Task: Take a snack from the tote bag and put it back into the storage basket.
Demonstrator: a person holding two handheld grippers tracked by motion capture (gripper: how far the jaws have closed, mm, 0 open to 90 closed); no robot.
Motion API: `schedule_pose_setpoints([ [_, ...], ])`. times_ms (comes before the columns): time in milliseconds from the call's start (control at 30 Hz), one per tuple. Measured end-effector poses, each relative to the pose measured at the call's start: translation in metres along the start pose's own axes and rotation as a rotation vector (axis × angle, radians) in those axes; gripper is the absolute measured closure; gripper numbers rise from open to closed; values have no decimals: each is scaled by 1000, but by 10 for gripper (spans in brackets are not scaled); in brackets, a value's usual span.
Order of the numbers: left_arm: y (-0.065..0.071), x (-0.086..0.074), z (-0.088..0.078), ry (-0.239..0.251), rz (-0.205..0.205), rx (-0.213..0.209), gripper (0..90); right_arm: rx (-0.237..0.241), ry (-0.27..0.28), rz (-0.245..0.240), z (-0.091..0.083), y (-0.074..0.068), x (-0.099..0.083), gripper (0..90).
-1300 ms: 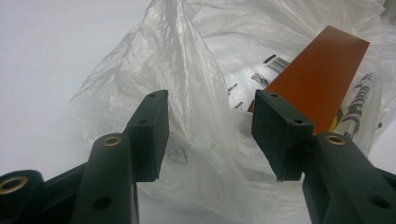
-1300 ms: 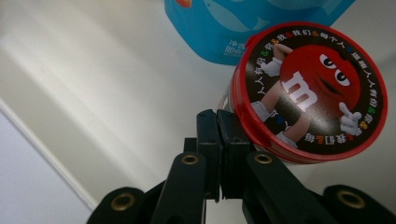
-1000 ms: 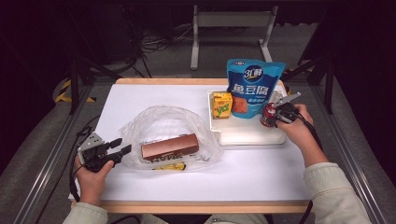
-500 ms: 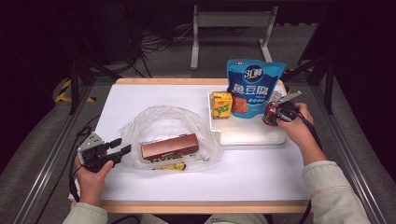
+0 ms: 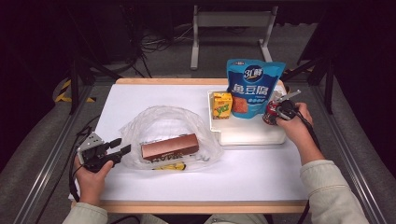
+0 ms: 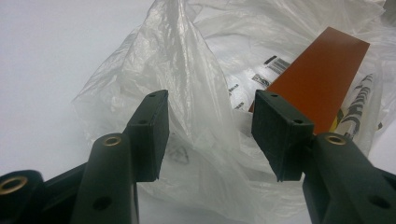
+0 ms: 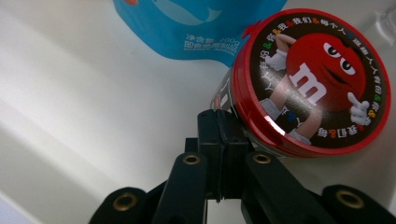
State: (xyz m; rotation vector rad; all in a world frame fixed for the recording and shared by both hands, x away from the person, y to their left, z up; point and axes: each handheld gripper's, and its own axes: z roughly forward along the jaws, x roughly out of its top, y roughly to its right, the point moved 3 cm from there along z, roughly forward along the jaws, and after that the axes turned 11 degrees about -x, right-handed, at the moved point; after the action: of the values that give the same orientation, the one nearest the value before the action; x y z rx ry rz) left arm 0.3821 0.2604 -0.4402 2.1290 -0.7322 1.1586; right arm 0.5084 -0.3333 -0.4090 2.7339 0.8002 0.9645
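A: Left gripper [image 5: 120, 147] status?

B: Jaws apart, roughly mid-width, nothing pinched. Flat black pads [image 6: 150, 133], matte, rubbery-looking, with small screw holes. Crinkled film of the plastic bag [image 5: 170, 122] sits between them and just past them; pads not pressing it.

A: Bag contents?

B: Bag is thin, translucent, wrinkled, and lies open on the white tabletop [image 5: 140, 95]. Inside: a long rectangular box [image 5: 170, 146], smooth brown-orange face, sharp edges. Under it a flatter printed pack [image 5: 172, 166] in yellow and black with a barcode label, seen through the film.

A: Right gripper [image 5: 275, 108]?

B: Pads closed flat against each other, no gap. Tips sit right at the side wall of the candy tin [image 7: 308, 79], just under its lid rim. Can't tell if they nip anything there; the tin is not between the pads.

A: Tin details?

B: Round, short cylinder, glossy red lid rim, dark printed top with a red cartoon candy figure. It stands in the white tray [image 5: 252, 135], at its right end.

A: Tray?

B: Smooth, shallow, rectangular, rounded corners, hard plastic by the look. Also holds a glossy blue stand-up pouch [image 5: 252, 88], upright, and a small yellow drink carton [image 5: 222, 103] to its left. Pouch is just beside the tin.
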Motion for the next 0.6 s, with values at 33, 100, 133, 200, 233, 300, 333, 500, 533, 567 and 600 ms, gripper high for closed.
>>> schedule_pose_setpoints([
  [33,0,0,0,0,0,0,470,5,0,1,0,0,0,884],
  [100,0,0,0,0,-1,0,469,12,1,-2,-1,-2,0,859],
  [133,0,0,0,2,-5,1,469,15,2,-2,-2,-2,0,854],
  [200,0,0,1,1,1,0,469,33,14,4,-5,-4,0,843],
  [233,0,0,1,2,1,0,469,36,19,4,-6,-5,0,834],
  [300,0,1,1,4,0,0,470,49,42,4,-11,-6,2,808],
  [333,0,1,0,5,1,1,470,56,59,4,-14,-8,3,780],
  [500,0,1,-1,8,4,5,470,82,141,16,-27,-13,10,650],
  [533,1,1,-1,9,3,6,470,92,166,26,-30,-15,13,598],
  [567,1,0,-1,8,0,8,469,104,180,33,-31,-16,14,551],
  [600,1,0,-2,4,2,8,470,119,195,49,-33,-18,16,515],
])
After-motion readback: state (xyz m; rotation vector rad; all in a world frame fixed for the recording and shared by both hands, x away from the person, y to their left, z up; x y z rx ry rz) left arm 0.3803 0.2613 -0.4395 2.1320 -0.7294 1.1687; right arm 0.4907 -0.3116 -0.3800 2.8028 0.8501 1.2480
